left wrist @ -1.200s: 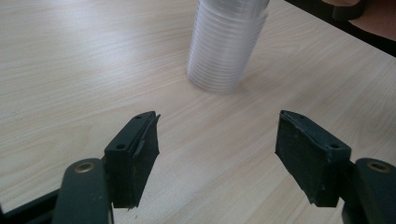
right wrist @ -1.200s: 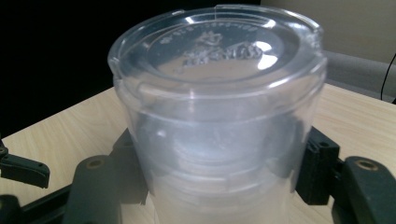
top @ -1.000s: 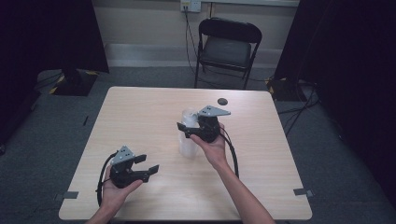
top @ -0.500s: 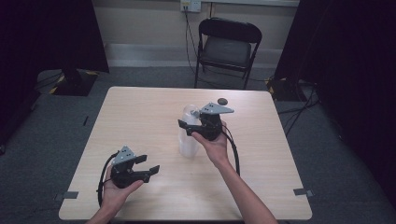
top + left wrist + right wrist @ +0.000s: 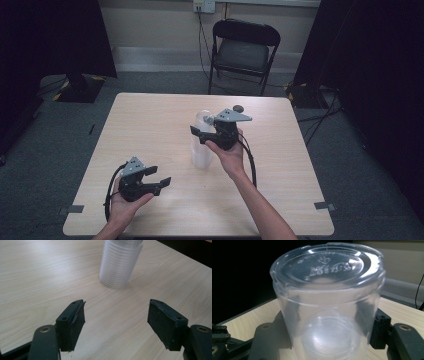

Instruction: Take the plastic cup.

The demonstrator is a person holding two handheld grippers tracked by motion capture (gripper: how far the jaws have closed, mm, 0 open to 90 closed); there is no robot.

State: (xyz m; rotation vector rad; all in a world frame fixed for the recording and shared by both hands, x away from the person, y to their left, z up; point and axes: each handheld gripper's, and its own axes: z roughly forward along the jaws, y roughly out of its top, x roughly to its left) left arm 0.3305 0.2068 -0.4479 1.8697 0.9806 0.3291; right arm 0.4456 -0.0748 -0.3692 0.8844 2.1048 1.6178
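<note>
Room: dark curtains on both sides, grey carpet, a pale wall at the back with a black folding chair [image 5: 243, 50] standing before it, just beyond the far edge of your light wooden table [image 5: 150, 120].

Right claw [image 5: 200, 134]: you hold it over the middle of the table, level and pointing toward your left. Its jaws have just been closing, and they sit on either side of the top cup. In the right gripper view the black pads [image 5: 380, 327] lie against the clear wall of that cup on both sides, so the claw grips it.

Top cup [image 5: 327, 300]: clear plastic, upside down, its embossed base facing up and toward the camera. Another cup's base shows faintly through its wall from inside.

Stack of cups [image 5: 201, 142]: clear, nested, upside down, standing upright on the table near its middle, just left of your right hand. The ribbed edges of many cups show in the left gripper view [image 5: 119, 263].

Left claw [image 5: 156, 179]: you rest it near the table's front left, pointing toward the stack but well apart from it. Its jaws stand wide apart with nothing between them, bare wood showing in the gap.

Small dark object [image 5: 238, 108]: on the table beyond your right claw, too small to identify.
</note>
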